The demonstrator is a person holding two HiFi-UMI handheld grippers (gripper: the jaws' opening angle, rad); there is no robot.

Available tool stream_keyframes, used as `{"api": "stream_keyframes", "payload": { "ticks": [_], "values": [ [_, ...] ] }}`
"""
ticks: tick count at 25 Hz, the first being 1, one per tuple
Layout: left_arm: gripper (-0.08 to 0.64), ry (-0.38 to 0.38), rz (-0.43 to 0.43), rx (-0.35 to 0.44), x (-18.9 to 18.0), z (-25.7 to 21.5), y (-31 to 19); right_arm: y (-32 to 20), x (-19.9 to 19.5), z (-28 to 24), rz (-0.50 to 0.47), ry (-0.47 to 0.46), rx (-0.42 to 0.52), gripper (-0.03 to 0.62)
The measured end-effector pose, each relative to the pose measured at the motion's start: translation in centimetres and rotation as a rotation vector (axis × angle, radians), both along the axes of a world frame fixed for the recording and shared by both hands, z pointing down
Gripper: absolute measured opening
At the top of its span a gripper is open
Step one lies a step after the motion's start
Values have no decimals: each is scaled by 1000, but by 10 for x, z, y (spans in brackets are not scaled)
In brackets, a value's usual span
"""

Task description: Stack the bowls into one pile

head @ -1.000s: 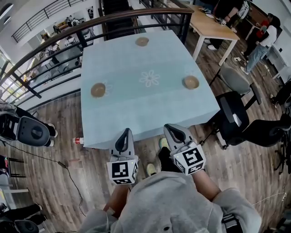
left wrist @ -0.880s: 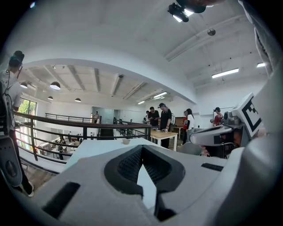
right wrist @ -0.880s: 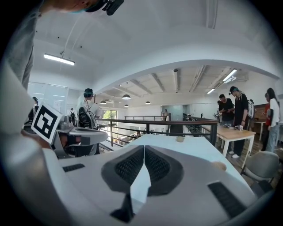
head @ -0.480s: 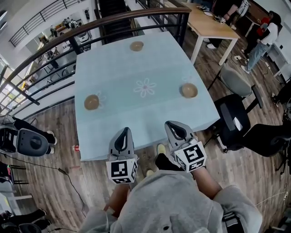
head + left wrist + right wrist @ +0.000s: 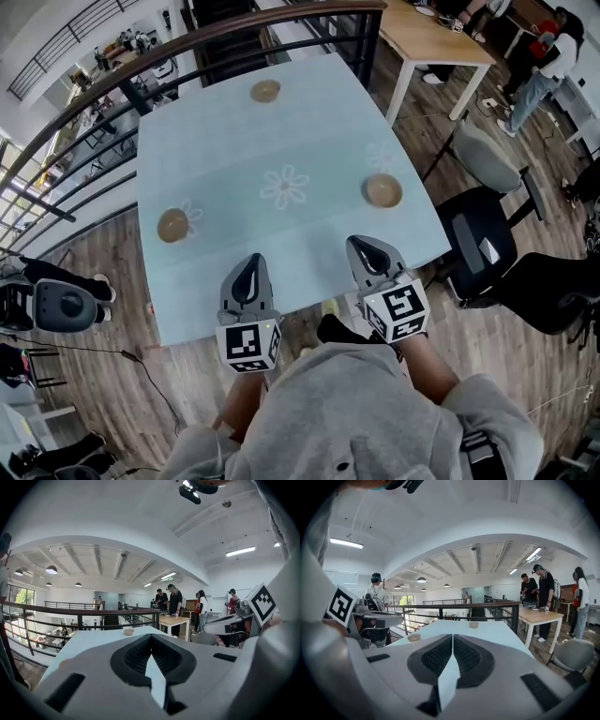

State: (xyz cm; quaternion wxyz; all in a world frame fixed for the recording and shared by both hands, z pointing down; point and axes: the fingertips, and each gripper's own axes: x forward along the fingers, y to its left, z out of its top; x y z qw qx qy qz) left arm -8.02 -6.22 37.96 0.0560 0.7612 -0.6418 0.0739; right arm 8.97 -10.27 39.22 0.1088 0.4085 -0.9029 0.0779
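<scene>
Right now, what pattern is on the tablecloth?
The tablecloth is pale blue with white flowers; the head view shows it best.

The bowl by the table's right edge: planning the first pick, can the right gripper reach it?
Probably yes: the bowl sits alone just ahead of the right gripper, bare table between them, though its shut fingers must open.

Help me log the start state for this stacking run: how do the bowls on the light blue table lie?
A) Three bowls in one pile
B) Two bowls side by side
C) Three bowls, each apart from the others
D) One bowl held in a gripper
C: the head view shows the far bowl, the left bowl and the right bowl standing separately on the table, none touching another.
</scene>
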Motion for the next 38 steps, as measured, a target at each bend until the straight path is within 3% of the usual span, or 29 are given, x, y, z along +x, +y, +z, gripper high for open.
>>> {"api": "stream_keyframes", "payload": {
  "ticks": [11, 30, 34, 38],
  "values": [
    [18, -34, -8, -9, 23, -2, -46, -66, 60, 8, 98, 15, -6, 29],
    [18, -42, -54, -98, 34, 26, -83, -143, 152, 106, 323, 17, -210, 34],
    [18, -46, -55, -121, 29, 34, -85, -151, 159, 134, 374, 26, -263, 133],
    [18, -55, -46, -136, 29, 43, -90, -154, 170, 163, 449, 14, -320, 135]
  ]
}}
